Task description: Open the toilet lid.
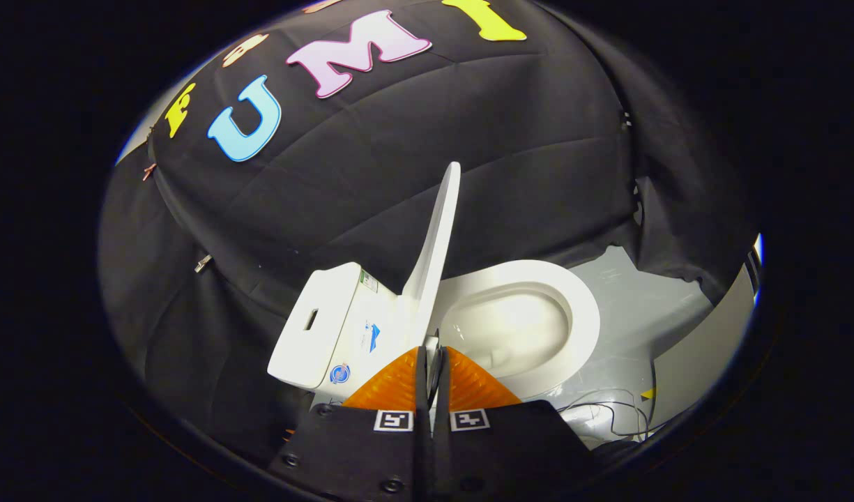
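Toilet lid (435, 244) stands raised, edge pinched in gripper (432, 359).

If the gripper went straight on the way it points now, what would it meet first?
The raised toilet lid: the gripper, fingers nearly shut, already sits at its lower edge; whether they press on it is unclear.

Claw (432, 359) ribbed fingers, square markers, black screwed body
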{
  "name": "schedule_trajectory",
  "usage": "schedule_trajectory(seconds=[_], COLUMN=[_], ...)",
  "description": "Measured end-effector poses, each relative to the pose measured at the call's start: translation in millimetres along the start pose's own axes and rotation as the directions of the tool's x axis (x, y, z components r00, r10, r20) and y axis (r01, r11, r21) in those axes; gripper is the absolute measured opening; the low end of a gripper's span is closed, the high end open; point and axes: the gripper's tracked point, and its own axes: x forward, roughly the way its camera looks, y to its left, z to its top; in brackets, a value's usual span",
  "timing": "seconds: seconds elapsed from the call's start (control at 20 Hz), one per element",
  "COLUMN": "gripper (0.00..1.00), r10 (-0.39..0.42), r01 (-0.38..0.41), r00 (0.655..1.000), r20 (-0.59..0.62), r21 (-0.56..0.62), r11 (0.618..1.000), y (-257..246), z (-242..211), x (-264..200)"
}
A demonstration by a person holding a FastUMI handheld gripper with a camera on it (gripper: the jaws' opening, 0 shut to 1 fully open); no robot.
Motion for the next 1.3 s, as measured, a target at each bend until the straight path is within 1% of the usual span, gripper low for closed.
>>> schedule_trajectory(seconds=[0.25, 0.5, 0.7, 0.9, 1.0, 1.05, 1.15, 1.3], gripper=[0.05, 0.05, 0.06, 0.05, 0.06, 0.06, 0.06, 0.06], r10=[-0.019, -0.099, -0.128, -0.183, -0.231, -0.245, -0.256, -0.273], r01=[0.020, 0.102, 0.136, 0.203, 0.262, 0.277, 0.291, 0.325], r00=[1.000, 0.995, 0.990, 0.979, 0.964, 0.960, 0.955, 0.944], r20=[0.015, 0.029, 0.050, 0.091, 0.133, 0.138, 0.148, 0.186], r21=[-0.076, -0.167, -0.219, -0.309, -0.317, -0.306, -0.323, -0.375], r11=[0.997, 0.981, 0.966, 0.929, 0.912, 0.911, 0.900, 0.868], y=[53, 108, 154, 201, 216, 225, 241, 263], z=[7, 5, -1, -10, -12, -15, -23, -29], x=[-4, -1, 2, 14, 18, 22, 29, 34])
